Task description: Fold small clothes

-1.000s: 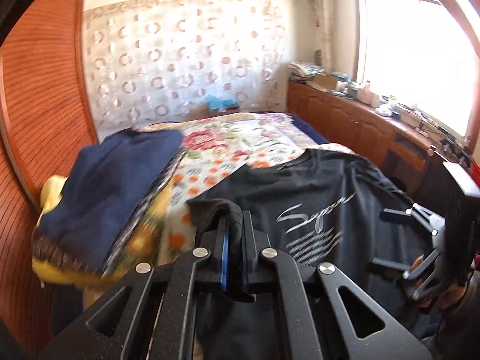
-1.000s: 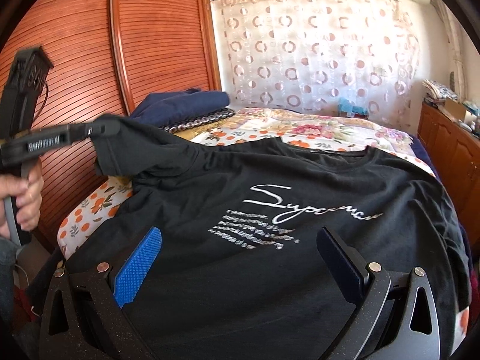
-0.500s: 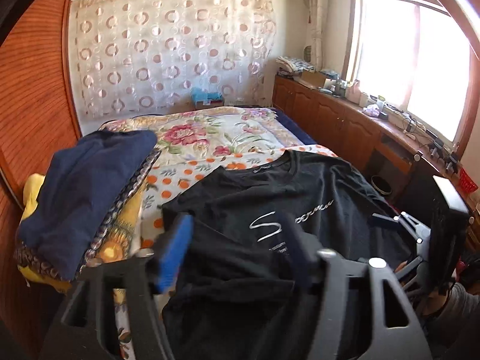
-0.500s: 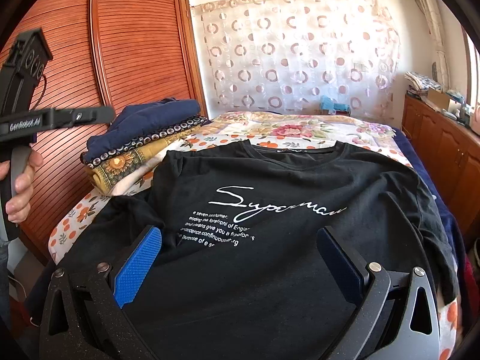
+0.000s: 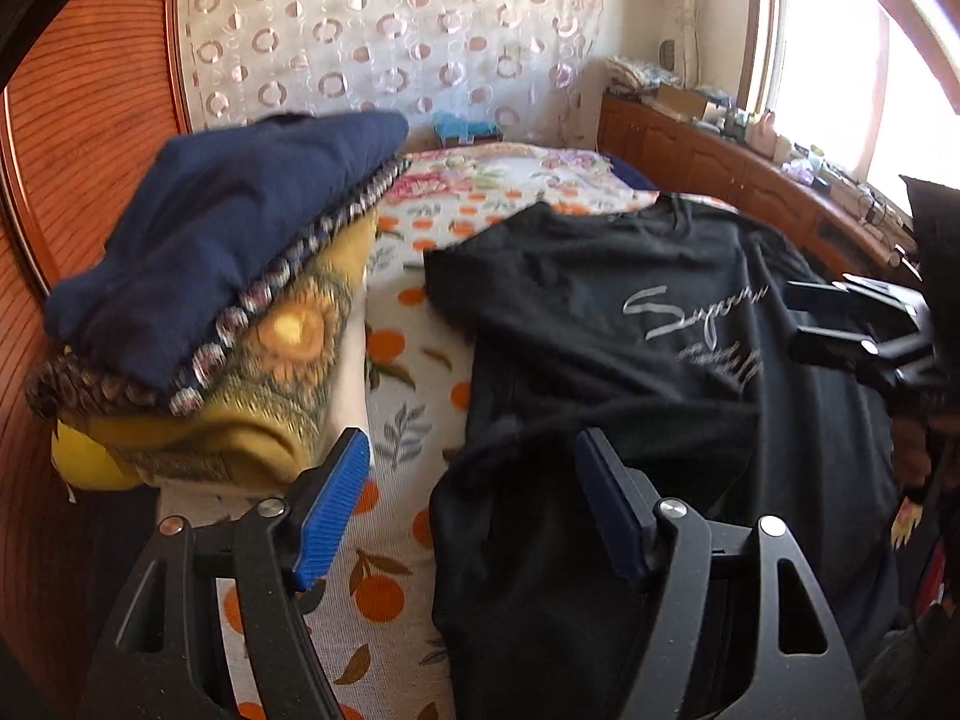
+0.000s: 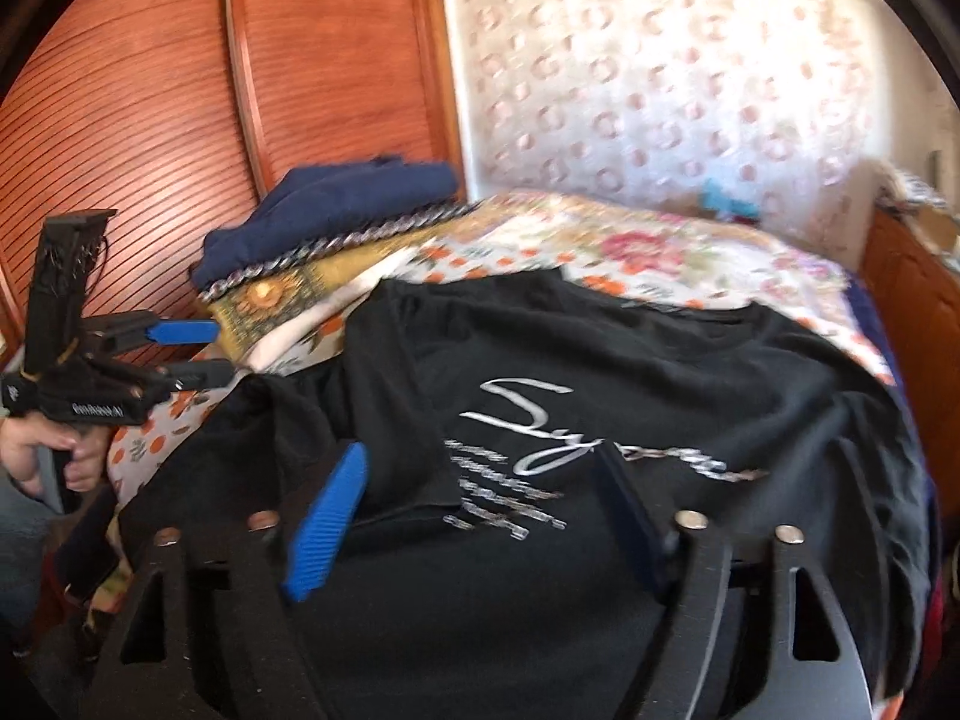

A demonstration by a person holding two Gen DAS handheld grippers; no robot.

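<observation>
A bed, covered by a sheet printed with oranges and flowers, fills the middle of both views. The wooden slatted wardrobe doors are seen at the upper left of the right wrist view, and a curtain with ring patterns spans the top centre of the left wrist view. A bright window is found at the upper right there, with a wooden sideboard beneath it.

A black T-shirt with silver script lettering is spread across the sheet, occupying the centre and right of both frames; its left sleeve is seen folded in over the body at centre left of the right wrist view. A stack of folded clothes, a navy garment on top and yellow patterned fabric below, is set at the left of the left wrist view, just beside the shirt.

The left gripper is shown at the bottom centre of its own view, its jaws opening, with the shirt's edge beneath the gap but not pinched; it is released. The right gripper is placed low centre over the shirt's chest, its jaws closing, with the pads not yet pressed on cloth. A hand is seen on the left gripper's handle at the left edge.
</observation>
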